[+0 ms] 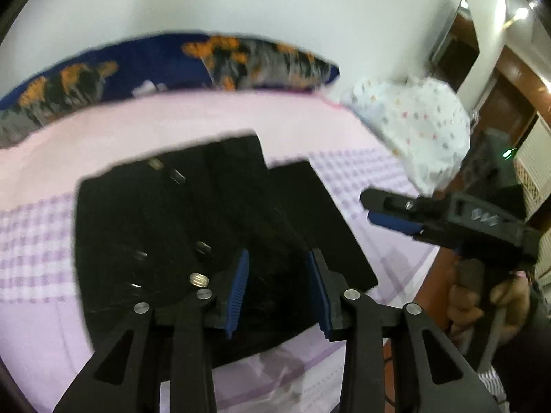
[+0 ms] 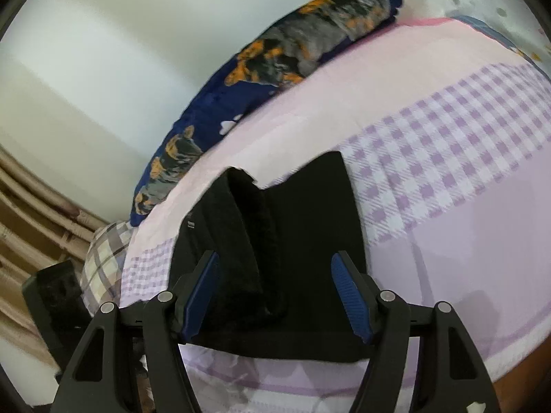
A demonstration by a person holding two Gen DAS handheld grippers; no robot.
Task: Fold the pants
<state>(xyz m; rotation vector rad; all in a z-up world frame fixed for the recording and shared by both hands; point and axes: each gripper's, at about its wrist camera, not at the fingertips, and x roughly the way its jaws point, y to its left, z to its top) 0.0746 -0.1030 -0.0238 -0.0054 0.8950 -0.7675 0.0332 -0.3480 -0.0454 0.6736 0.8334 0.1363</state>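
The black pants (image 1: 165, 227) lie folded into a compact stack on the pink and lilac bed sheet (image 1: 44, 241), with metal rivets and a button showing on top. My left gripper (image 1: 278, 253) hovers over the stack's near right part, its blue pads apart and no cloth pinched between them. In the right wrist view the pants (image 2: 310, 213) show a fuzzy inner fold in the middle. My right gripper (image 2: 275, 256) stands wide open over their near edge. In the left wrist view the right gripper (image 1: 370, 208) appears at the right, beyond the pants' edge, held by a hand (image 1: 482, 303).
A dark blue pillow (image 1: 144, 65) with orange print lies along the wall at the far side of the bed. A white spotted bundle (image 1: 420, 127) sits at the far right corner. A plaid cushion (image 2: 103, 258) and a black object (image 2: 51, 289) are off the bed's left side.
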